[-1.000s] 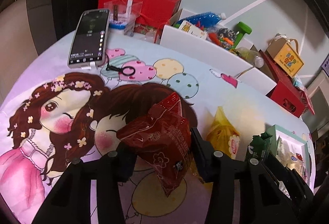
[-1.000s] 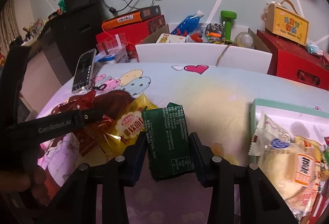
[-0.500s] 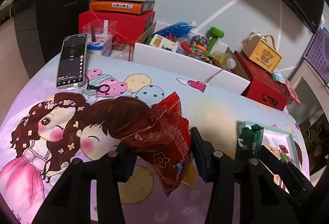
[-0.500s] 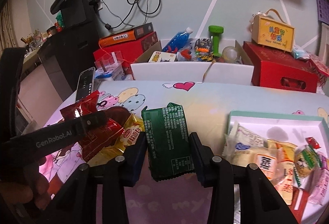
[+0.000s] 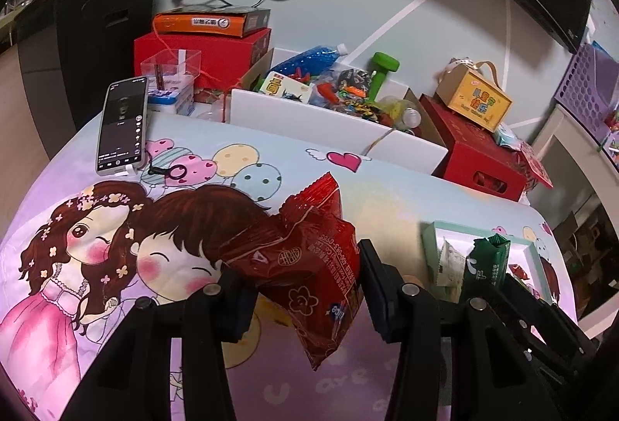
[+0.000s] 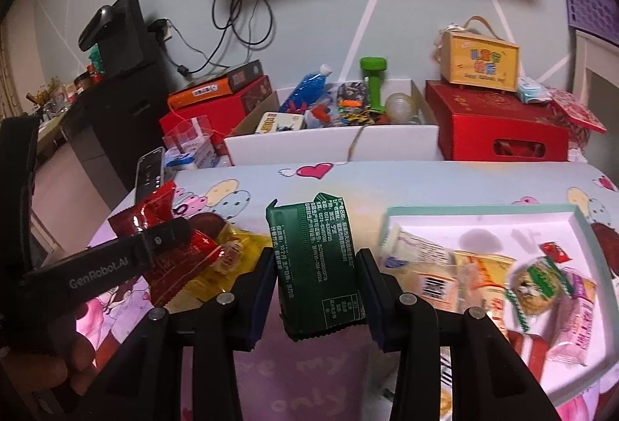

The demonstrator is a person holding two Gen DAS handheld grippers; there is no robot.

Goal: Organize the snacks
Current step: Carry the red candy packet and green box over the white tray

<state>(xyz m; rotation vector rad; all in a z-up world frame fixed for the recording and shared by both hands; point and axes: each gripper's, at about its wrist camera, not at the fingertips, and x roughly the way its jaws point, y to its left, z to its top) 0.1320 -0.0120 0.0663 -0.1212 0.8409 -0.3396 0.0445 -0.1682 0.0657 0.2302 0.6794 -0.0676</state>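
Left wrist view: my left gripper pinched a red packet, both pads pressed to its sides, the packet carried clear of the bench. Off to the right lay the tray, with a pale packet visible inside its near corner. The green packet showed in front of the tray, held up by my other gripper. A phone lay at the far left of the bench, well apart from the work.

Right wrist view: my right gripper pinched the green packet upright between its pads, above the bench and just left of the tray. The tray already held a number of packets, spread over its near half; the far half was bare. My left gripper appeared at the left with the red packet. Beneath it a yellow packet lay on the bench, not gripped by either side.

Assessment: the job was well on. Several snacks were in the tray; two were in transit, neither yet over it; at least the yellow one remained to be collected. I could not tell whether more lay out of view.
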